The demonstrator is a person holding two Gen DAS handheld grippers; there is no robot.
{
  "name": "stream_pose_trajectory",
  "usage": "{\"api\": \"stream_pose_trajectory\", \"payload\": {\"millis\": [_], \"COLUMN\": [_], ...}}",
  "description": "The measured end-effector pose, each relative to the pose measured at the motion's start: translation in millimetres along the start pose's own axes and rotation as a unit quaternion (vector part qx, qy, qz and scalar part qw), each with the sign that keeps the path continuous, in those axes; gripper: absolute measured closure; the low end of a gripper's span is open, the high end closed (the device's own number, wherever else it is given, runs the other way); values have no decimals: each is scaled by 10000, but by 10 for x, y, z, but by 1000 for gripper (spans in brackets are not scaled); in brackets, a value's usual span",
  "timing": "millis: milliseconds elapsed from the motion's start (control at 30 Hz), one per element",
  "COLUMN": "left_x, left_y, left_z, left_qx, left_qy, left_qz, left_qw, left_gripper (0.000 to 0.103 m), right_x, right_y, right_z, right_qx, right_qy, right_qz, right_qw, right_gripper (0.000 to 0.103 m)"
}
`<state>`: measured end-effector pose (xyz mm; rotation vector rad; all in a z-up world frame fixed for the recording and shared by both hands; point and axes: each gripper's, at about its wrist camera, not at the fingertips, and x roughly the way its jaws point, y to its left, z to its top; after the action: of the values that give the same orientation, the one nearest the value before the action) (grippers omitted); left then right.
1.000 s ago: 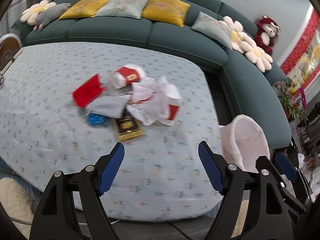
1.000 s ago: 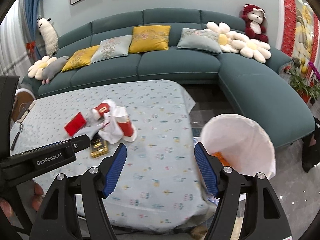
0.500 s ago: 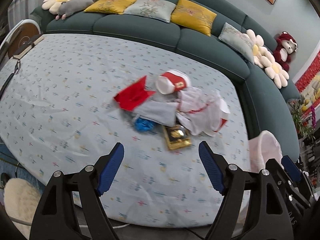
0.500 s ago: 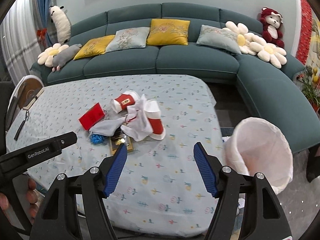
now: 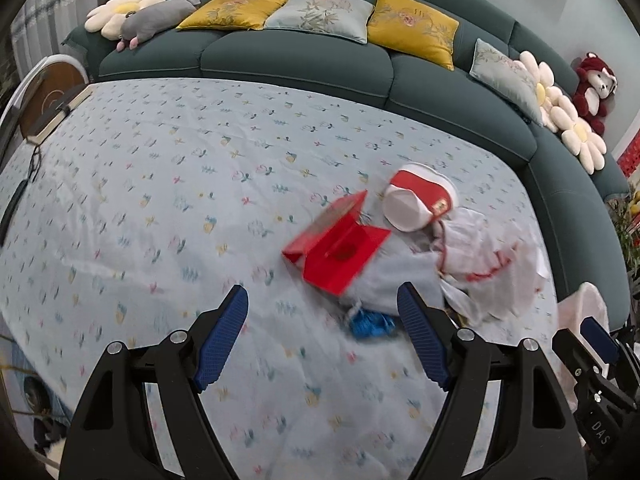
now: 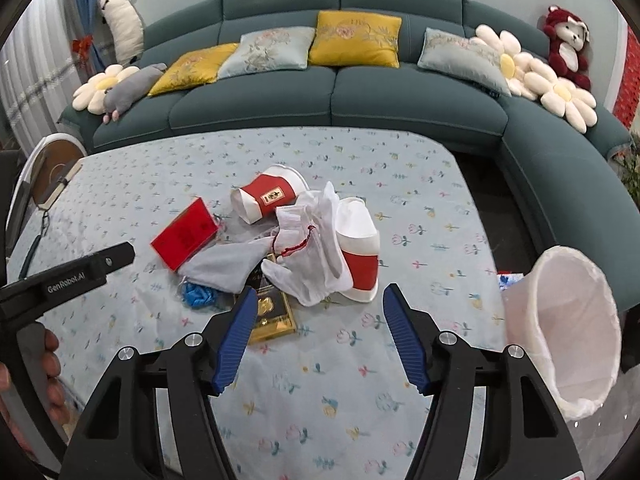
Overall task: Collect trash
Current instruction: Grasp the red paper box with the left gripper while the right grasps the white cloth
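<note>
Trash pile (image 6: 288,248) on tablecloth (image 6: 360,400) — L gripper (image 5: 322,338) wide open, empty; R gripper (image 6: 316,334) empty, jaws just narrowing.

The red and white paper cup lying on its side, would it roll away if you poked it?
Probably, in a curve: the paper cup lies on its side and tapers. It looks thin and empty, so likely light and easy to crush. The white plastic bag touching it might stop it soon.
</note>
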<state>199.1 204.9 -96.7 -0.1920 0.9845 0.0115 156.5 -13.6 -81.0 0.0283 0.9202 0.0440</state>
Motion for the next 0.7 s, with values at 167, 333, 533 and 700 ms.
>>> {"api": "stream_pose_trajectory", "payload": {"millis": [167,333,533,700], "left_x": [285,578,786,733], "left_y": [-14,-70,-82,-66], "left_z": [163,239,256,235], "left_qx": [157,337,450,430], "left_qy": [95,295,529,463], "left_qz": [1,-71,-150,-114], "left_qw": [9998,9990,9975,9979], "left_gripper": [32,45,87,95], "right_x": [262,510,662,681], "right_y": [-14,-78,-91,-93], "right_z": [81,144,130,108], "right_qx": [62,226,245,233], "right_qy": [132,299,461,495], "right_qz": [-50,-84,-14,122], "right_qw": [9999,9993,9986,9984], "right_gripper": [43,50,67,91]}}
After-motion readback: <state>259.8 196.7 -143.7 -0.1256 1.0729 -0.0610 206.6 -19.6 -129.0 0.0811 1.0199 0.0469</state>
